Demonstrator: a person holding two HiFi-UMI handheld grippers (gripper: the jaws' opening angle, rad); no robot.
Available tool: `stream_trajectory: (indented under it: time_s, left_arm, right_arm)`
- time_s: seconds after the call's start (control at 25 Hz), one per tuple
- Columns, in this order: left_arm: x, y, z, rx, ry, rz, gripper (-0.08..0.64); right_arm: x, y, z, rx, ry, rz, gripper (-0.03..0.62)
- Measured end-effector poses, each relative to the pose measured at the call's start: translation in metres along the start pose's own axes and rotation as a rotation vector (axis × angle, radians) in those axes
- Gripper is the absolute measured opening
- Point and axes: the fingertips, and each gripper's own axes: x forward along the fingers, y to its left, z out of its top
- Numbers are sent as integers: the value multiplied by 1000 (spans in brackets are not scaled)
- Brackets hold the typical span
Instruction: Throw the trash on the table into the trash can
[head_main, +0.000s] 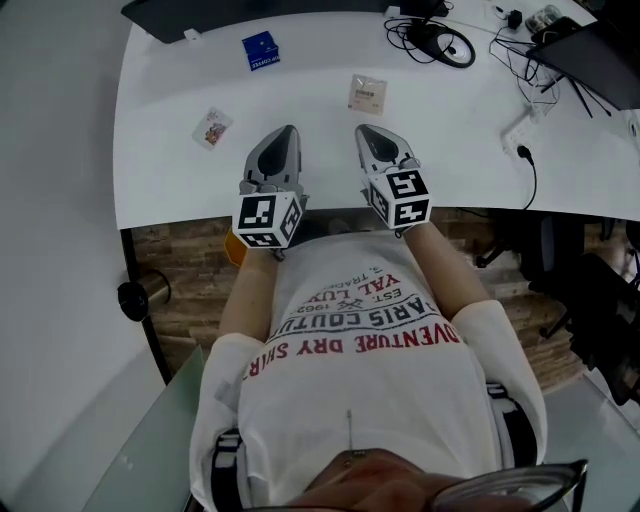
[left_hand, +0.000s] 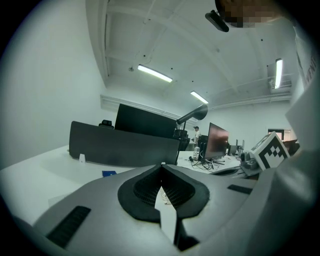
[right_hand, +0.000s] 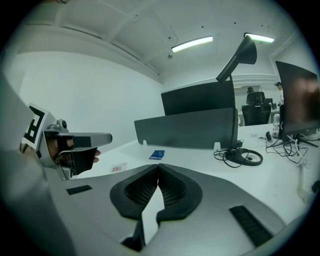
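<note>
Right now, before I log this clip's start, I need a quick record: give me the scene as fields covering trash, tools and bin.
surface: white table
items on table: blue box; patterned wrapper; pale packet
left tool: shut, empty, over near table edge
right tool: shut, empty, beside left tool
trash can: not in view

Brown patterned floor (head_main: 185, 265), white wall (right_hand: 75, 85) (strip lights (right_hand: 192, 44) overhead).

Soft, even light from ceiling strips (left_hand: 155, 73); fisheye warp, black corners.
</note>
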Motion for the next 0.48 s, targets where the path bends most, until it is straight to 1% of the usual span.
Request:
stream_trajectory:
  time_s: [0.12,0.28,0.48]
  left_arm:
    - [17,0,-6,-28,26,-12,23]
    - [38,5,-15,-16,58,-28,23]
    - [70,15,-26,-27,107,-63,24]
  right_arm:
    - [12,-18,-10,10,61,-23,26]
    - [31,-40,-22,17,140,-54,26]
    - [58,-66,-35,32,229,-82,28]
